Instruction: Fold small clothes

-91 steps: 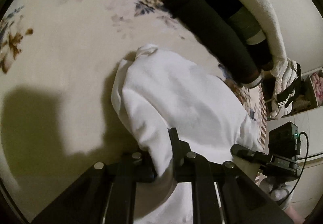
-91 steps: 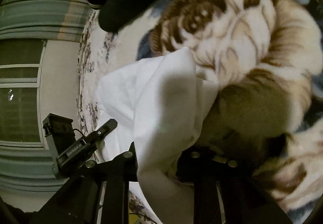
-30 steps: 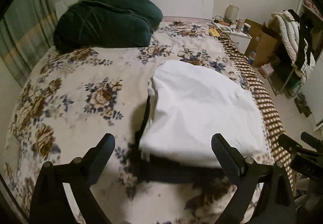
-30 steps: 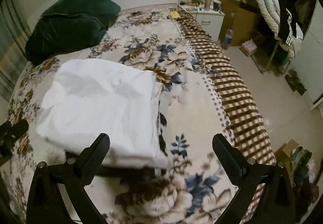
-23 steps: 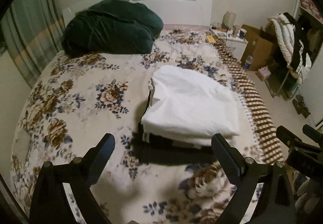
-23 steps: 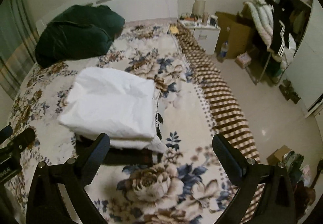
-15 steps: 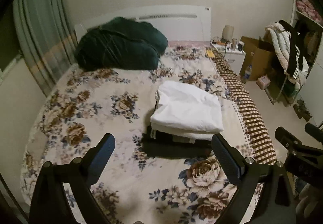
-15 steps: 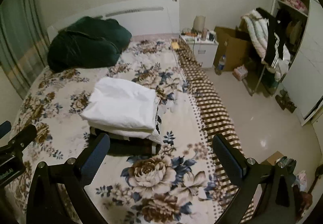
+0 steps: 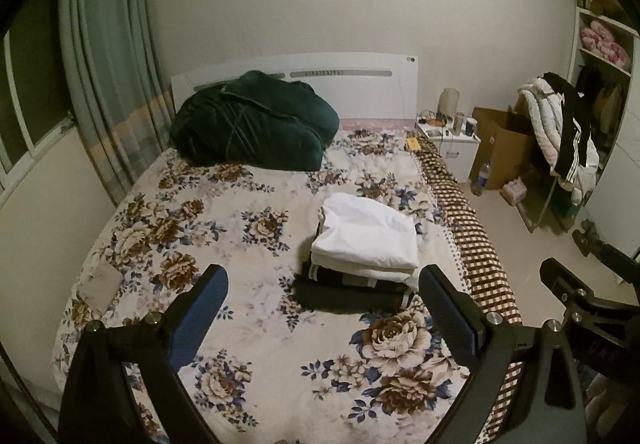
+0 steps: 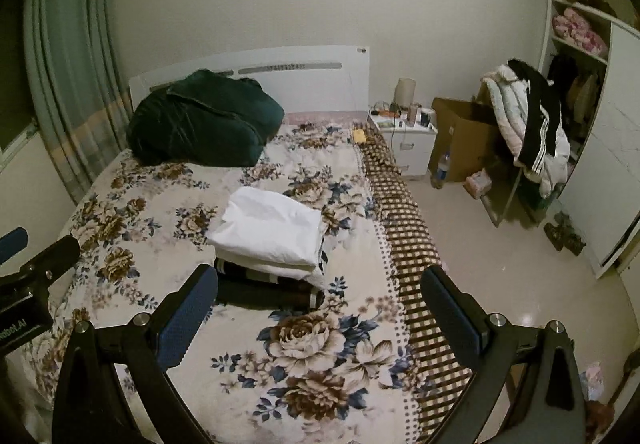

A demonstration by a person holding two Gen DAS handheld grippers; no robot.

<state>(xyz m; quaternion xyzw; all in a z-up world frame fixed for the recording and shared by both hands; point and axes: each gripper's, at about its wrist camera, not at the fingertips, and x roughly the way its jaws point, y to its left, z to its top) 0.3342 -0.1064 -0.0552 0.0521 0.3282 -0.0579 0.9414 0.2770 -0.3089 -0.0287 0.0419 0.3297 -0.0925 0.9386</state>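
Both views look down the bed from its foot.

Left wrist view: the left gripper (image 9: 322, 298) has its fingers spread wide with nothing in them, held up over the flowery bedspread (image 9: 192, 228). The folded white shirt (image 9: 366, 236) sits on top of a small stack of folded clothes (image 9: 352, 290), dark ones at the bottom, on the right half of the bed and well apart from the fingers. A big dark green blanket (image 9: 252, 126) is bunched up against the headboard (image 9: 360, 84). The nightstand (image 9: 450, 146) and a cardboard box (image 9: 502, 144) stand off to the right.

Right wrist view: the right gripper (image 10: 318, 296) is wide open too and holds nothing. Same stack from a bit further right, the white shirt (image 10: 272, 230) on top, roughly mid-bed near the checkered edge (image 10: 404, 236) of the bedding. A rack piled with jackets (image 10: 528, 124) stands by the wardrobe (image 10: 600, 148).
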